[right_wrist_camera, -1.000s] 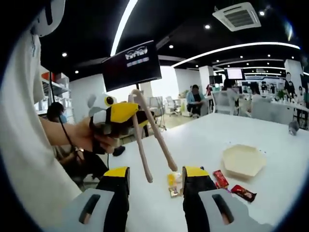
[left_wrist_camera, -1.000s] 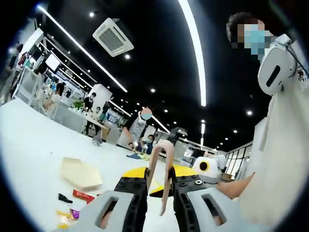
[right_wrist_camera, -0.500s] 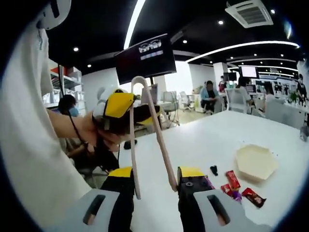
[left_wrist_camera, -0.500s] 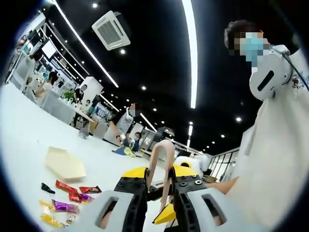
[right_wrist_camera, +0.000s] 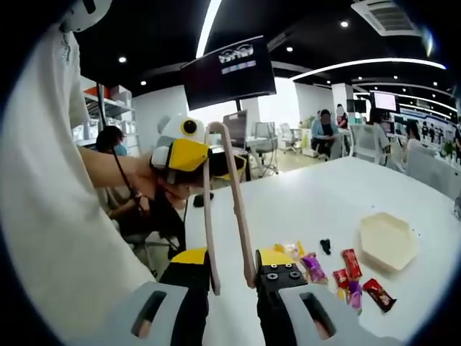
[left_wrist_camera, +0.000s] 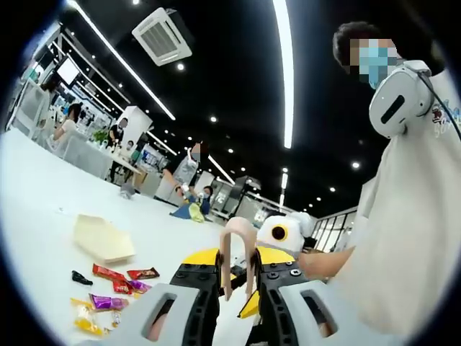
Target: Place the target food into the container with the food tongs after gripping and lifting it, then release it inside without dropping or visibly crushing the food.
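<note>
Pink tongs now between right gripper jaws, left gripper holding

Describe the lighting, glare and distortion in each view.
Left gripper view: ceiling strip lights blow out to glare, the fisheye bows them, and the white table looks washed out. Right gripper view: softer light; the tongs and wrapped snacks look sharp, edges curve.

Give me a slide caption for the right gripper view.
Right gripper closes on tongs held by the left gripper, above a table with wrapped snacks and a container.
</note>
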Demonstrator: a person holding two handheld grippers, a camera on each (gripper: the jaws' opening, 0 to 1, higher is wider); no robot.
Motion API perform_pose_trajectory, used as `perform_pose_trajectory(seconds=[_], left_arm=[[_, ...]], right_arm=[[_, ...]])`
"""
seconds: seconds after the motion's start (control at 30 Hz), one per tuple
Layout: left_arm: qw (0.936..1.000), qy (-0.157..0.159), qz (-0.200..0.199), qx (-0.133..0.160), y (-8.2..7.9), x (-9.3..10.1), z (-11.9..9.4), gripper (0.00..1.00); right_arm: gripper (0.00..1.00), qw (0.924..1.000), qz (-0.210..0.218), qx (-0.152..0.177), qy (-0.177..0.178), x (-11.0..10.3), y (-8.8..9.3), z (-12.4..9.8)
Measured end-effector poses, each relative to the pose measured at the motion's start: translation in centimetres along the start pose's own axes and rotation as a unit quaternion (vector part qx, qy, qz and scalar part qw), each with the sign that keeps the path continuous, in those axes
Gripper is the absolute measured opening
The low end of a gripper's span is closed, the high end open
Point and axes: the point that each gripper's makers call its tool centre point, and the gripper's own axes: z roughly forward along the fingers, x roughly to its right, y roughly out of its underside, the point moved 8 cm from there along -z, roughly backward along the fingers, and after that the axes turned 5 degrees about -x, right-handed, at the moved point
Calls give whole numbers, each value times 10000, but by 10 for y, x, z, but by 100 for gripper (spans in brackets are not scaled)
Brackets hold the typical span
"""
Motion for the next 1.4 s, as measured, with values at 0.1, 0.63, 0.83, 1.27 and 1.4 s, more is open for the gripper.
perform_pose_trajectory(seconds=[0.1,0.63,0.83,1.27,1.4], left_arm=[[9999,30,86,-133,1,0,-1,16],[9971,211,330,-651,10,7,1,15],[9986,155,148,-493,8,6,-2,16],[9972,314,152,-666,12,14,8,16],[9963,359,250,-738,13,17,11,16]], right_arm=[[23,10000,15,-56,-66,-1,2,1],[23,9995,-27,-157,-269,-11,5,2],[33,9989,390,182,-203,-10,5,-2],[26,9994,265,-36,-237,-16,14,-12],[23,9996,185,-71,-209,-14,16,-16]])
